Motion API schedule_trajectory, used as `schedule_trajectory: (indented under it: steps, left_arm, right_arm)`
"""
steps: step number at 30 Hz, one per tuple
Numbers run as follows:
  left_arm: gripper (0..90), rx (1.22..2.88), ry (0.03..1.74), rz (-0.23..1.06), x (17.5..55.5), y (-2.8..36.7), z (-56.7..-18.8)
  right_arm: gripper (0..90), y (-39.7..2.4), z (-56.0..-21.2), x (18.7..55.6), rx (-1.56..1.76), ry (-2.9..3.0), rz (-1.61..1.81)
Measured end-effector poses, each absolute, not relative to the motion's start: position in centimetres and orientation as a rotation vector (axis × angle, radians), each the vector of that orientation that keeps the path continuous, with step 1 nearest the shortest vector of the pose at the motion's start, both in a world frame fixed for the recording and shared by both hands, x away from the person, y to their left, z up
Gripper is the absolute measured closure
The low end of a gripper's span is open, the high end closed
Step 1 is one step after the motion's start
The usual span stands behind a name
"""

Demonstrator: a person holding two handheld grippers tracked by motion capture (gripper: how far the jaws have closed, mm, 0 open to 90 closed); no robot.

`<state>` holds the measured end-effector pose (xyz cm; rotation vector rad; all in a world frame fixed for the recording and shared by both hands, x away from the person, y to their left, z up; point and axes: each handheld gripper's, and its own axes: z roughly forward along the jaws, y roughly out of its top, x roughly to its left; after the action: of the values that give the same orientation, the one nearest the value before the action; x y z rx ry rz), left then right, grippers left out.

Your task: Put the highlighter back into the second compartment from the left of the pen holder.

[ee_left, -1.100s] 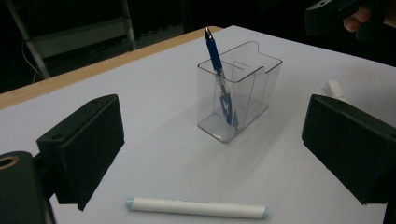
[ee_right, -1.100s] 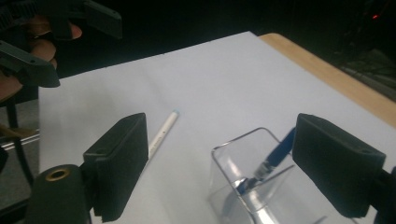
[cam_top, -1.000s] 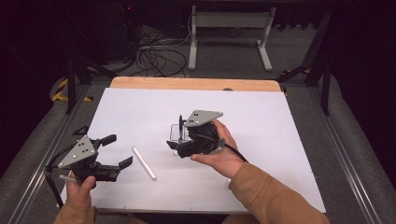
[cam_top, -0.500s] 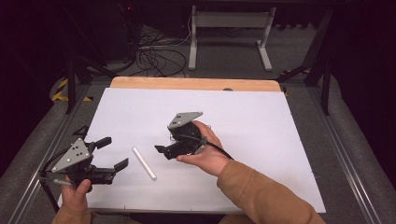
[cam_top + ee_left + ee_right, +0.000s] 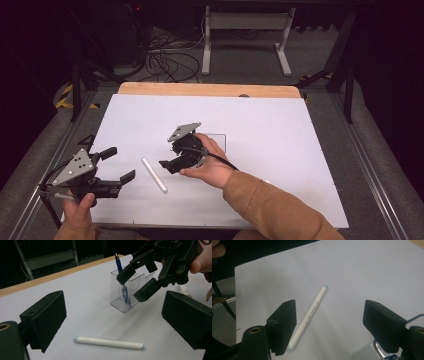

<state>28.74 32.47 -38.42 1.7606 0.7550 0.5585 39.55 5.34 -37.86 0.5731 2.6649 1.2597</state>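
Note:
A white pen (image 5: 154, 174) lies flat on the white table top (image 5: 280, 150), between the two grippers. My right gripper (image 5: 171, 155) hovers just right of it, tilted down toward it. Its jaws have just been closing a little but still stand open, with the pen (image 5: 310, 315) on the table under the gap, close to one jaw. My left gripper (image 5: 119, 164) is held open to the pen's left, and the pen (image 5: 108, 342) lies a short way ahead of it (image 5: 115, 320). A clear holder (image 5: 125, 292) with a blue pen (image 5: 118, 263) in it stands behind the right gripper (image 5: 140, 282).
The clear holder (image 5: 216, 141) sits mid-table, partly behind the right hand. A wooden strip (image 5: 210, 90) runs along the table's far edge. Beyond it are cables and a metal stand on the dark floor. Metal rails flank the table.
The right gripper has moved left and down, away from the clear holder toward the white pen. The left gripper has barely shifted.

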Motion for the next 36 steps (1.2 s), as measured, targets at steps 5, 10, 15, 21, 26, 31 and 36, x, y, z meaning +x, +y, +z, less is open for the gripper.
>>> schedule_trajectory:
  steps: [5, 10, 15, 21, 26, 31, 36]
  left_arm:
    - [6.6, 1.768, 0.750, 0.563, 28.8, 32.4, -38.4]
    - [6.6, 1.770, 0.746, 0.570, 28.8, 32.5, -38.4]
    - [6.6, 1.766, 0.751, 0.567, 28.8, 32.5, -38.4]
    - [6.6, 1.765, 0.755, 0.567, 28.6, 32.5, -38.4]
    - [6.6, 1.759, 0.762, 0.567, 28.5, 32.6, -38.5]
    - [6.6, 1.760, 0.765, 0.566, 28.4, 32.6, -38.5]
    - [6.6, 1.760, 0.767, 0.566, 28.4, 32.7, -38.5]
  right_arm:
    - [28.7, 5.8, -38.2, 39.7, 0.590, 2.671, 1.242]
    - [30.4, 6.2, -38.6, 39.7, 0.615, 2.687, 1.210]
    - [32.9, 6.4, -38.7, 39.7, 0.636, 2.688, 1.197]
    - [36.7, 6.6, -38.9, 39.6, 0.655, 2.690, 1.187]
    - [38.8, 7.0, -39.0, 39.5, 0.666, 2.695, 1.193]
    - [42.3, 7.6, -39.3, 39.4, 0.677, 2.699, 1.185]
    - [45.3, 8.4, -40.0, 39.5, 0.691, 2.714, 1.162]
